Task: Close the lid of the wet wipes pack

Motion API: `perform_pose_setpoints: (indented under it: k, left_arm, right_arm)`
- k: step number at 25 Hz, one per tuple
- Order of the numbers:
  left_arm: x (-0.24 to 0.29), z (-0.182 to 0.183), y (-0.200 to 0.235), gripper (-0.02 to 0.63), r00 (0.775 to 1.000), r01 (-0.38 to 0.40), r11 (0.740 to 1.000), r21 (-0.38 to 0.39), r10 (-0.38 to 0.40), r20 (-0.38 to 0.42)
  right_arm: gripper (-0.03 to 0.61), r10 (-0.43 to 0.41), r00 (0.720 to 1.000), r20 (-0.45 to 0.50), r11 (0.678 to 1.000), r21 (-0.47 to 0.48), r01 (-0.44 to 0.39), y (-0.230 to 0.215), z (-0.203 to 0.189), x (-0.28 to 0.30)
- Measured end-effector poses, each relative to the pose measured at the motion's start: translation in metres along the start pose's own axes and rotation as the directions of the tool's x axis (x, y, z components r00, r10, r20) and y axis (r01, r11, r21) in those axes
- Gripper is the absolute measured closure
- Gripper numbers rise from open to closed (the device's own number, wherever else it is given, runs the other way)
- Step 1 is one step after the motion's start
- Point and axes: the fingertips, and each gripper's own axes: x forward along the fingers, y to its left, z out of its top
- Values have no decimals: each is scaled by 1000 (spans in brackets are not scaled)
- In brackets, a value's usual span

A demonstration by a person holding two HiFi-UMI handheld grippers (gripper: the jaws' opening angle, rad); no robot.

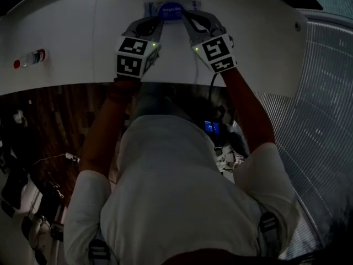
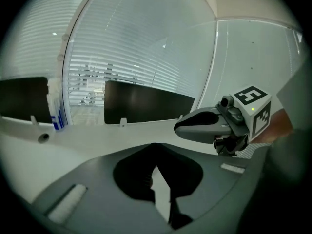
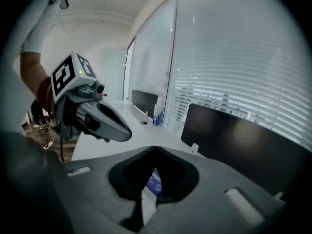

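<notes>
Around, head view: we see a white table [image 1: 66,32] with a water bottle [image 1: 30,58] lying near its left end, well apart from the rest. The person's arms and white shirt fill the lower half.
Pack, head view: the wet wipes pack [image 1: 171,9] lies at the table's far edge, blue and white. The tips of the left gripper [image 1: 158,17] and the right gripper [image 1: 186,16] partly cover it, so we cannot make out its lid.
Left gripper view: the jaws leave a narrow slit with only a pale surface showing through it (no pack to be made out here). The right gripper [image 2: 181,127] sits just to the right, and dark screens [image 2: 146,104] stand behind.
Right gripper view: the jaws are narrowly apart. The pack's [image 3: 155,182] blue label and white edge show in the gap, and we cannot tell whether the jaws touch it. The left gripper [image 3: 126,133] is at the left, with screens at the right.
</notes>
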Motion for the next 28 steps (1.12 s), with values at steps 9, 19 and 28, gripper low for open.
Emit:
perform_pose_setpoints:
  k: [9,19,28]
  left_arm:
    - [-91,65,-95,612,978,16,998,65,-30,208]
    - [-205,78,-215,611,911,29,992,125,-77,405]
    - [-288,85,-280,611,869,69,985,160,-139,476]
  right_arm:
    - [578,-70,973,220,996,67,56,43,86,-124]
    - [578,-134,889,437,984,164,67,125,142,-265]
    - [578,-160,835,527,971,238,36,178,177,-350]
